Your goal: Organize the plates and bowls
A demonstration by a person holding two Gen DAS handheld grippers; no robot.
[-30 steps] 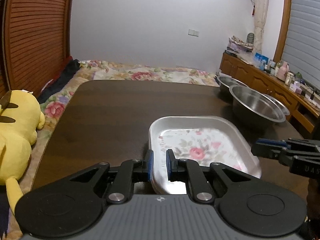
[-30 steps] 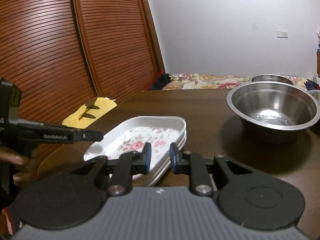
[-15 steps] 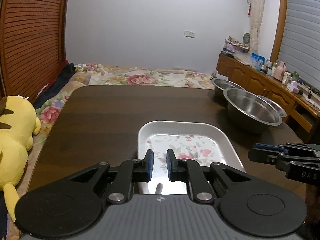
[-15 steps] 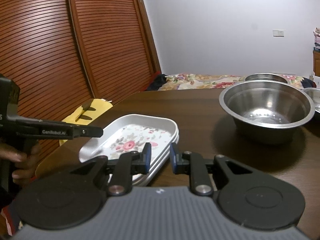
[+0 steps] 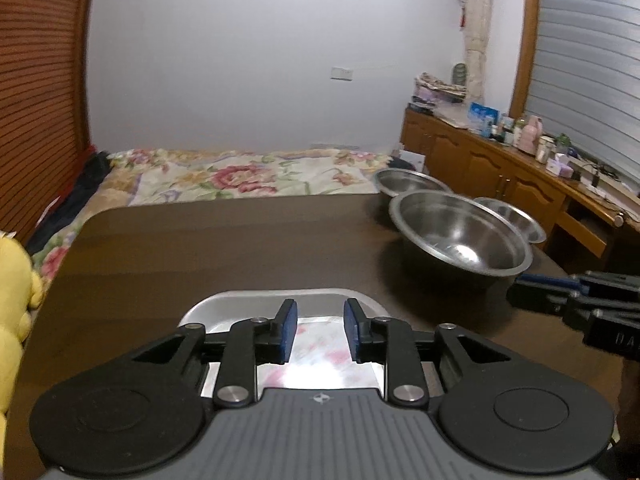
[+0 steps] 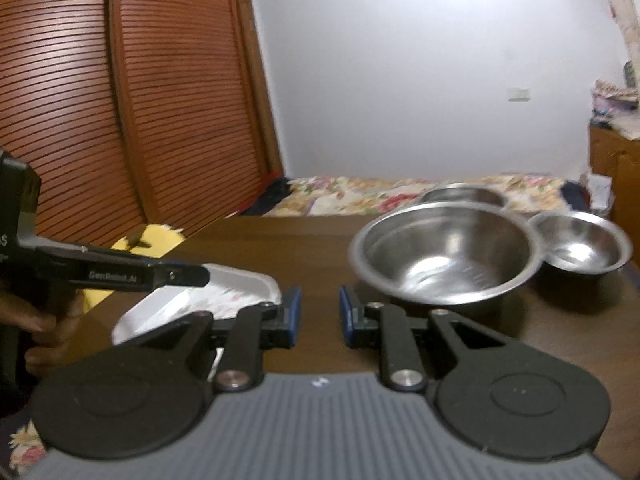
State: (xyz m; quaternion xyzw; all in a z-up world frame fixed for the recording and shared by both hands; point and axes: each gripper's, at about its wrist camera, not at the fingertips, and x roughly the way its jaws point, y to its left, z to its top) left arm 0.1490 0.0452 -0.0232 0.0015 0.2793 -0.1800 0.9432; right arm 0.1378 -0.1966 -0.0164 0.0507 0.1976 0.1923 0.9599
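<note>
The left tongs [image 5: 318, 330] stand apart with nothing between them, hovering over the floral tray [image 5: 320, 358] at the near edge of the dark wooden bench [image 5: 224, 248]. The right tongs [image 6: 319, 316] are apart and empty too, above bare wood between the tray [image 6: 236, 294] and the large steel bowl [image 6: 446, 256]. That bowl sits toward the bench's right side, with a smaller steel bowl [image 6: 582, 246] just beside it and a third bowl [image 6: 464, 194] behind it near the far edge.
</note>
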